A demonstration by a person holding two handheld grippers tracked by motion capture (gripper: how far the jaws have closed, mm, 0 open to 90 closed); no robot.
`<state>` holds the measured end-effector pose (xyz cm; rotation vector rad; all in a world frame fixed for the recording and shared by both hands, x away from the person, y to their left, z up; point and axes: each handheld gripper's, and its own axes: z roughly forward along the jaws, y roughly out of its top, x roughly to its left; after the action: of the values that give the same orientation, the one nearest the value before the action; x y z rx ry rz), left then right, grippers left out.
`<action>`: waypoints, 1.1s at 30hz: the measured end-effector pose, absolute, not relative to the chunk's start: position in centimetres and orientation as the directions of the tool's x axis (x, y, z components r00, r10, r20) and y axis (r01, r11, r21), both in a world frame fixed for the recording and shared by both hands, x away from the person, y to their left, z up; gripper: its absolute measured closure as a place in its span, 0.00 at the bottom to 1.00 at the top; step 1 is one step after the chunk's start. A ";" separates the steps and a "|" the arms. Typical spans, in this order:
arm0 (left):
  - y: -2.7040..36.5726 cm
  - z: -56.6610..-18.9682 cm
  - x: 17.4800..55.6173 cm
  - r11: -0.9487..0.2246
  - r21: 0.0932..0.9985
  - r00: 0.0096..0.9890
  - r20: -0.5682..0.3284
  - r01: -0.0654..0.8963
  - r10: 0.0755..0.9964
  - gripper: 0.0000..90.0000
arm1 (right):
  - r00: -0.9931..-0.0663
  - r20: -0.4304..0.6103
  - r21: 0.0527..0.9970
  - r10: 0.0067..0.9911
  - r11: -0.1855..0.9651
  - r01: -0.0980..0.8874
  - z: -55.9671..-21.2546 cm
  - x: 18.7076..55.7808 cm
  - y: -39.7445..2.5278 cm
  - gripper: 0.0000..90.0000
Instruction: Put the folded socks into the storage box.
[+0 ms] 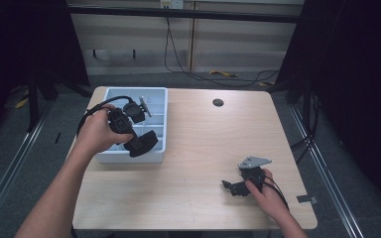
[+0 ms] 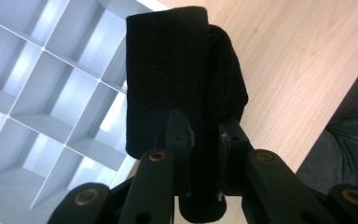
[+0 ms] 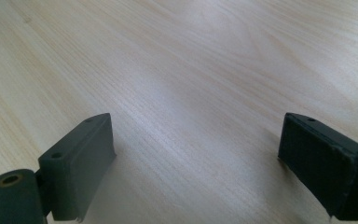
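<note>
Over the pale divided tray [image 1: 110,157] at the table's [image 1: 198,148] left, left gripper [image 2: 204,135] pinching a folded black cloth [image 2: 168,70], dangling above the compartments. Right gripper [image 3: 196,154] resting with jaws spread above bare wood. Possibly slipping loose, or snagging on a divider while lowering.

black cloth [image 2: 168,79]: its lower end is hidden between the jaws of the left gripper [image 2: 204,140]; what kind of item it is cannot be told.
divided tray [image 1: 156,131]: in the high view the left hand [image 1: 96,131] and the cloth cover its near-left compartments; in the left gripper view it runs off the left and top edges.
tray contents: too small and too covered to tell.
right gripper [image 1: 234,187]: the right hand [image 1: 268,193] covers its rear part.
forearms: cut off by the bottom edge.
</note>
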<state>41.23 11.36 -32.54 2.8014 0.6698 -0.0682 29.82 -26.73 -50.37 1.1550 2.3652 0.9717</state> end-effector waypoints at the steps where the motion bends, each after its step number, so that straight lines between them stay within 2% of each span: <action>1: 11.3 -32.5 41.4 -0.860 0.240 0.893 -0.102 0.451 0.439 0.87 | -0.614 0.000 0.703 0.789 0.437 0.562 -50.4 29.8 -26.7 0.11; 19: 10.8 -33.5 43.6 -0.855 0.210 0.880 -0.077 0.473 0.468 0.87 | -0.614 0.000 0.702 0.790 0.437 0.562 -50.4 29.8 -26.7 0.11; 27: 9.7 -35.1 44.7 -0.878 0.174 0.895 -0.057 0.446 0.443 0.87 | -0.615 -0.001 0.702 0.788 0.438 0.561 -50.4 29.8 -26.7 0.11; 33: 9.2 -36.1 45.1 -0.880 0.180 0.898 -0.064 0.440 0.436 0.87 | -0.616 -0.001 0.702 0.788 0.439 0.560 -50.4 29.8 -26.7 0.11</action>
<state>45.13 9.24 -36.13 2.8731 0.6700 -0.0321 29.83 -26.69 -50.37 1.1535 2.3674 0.9701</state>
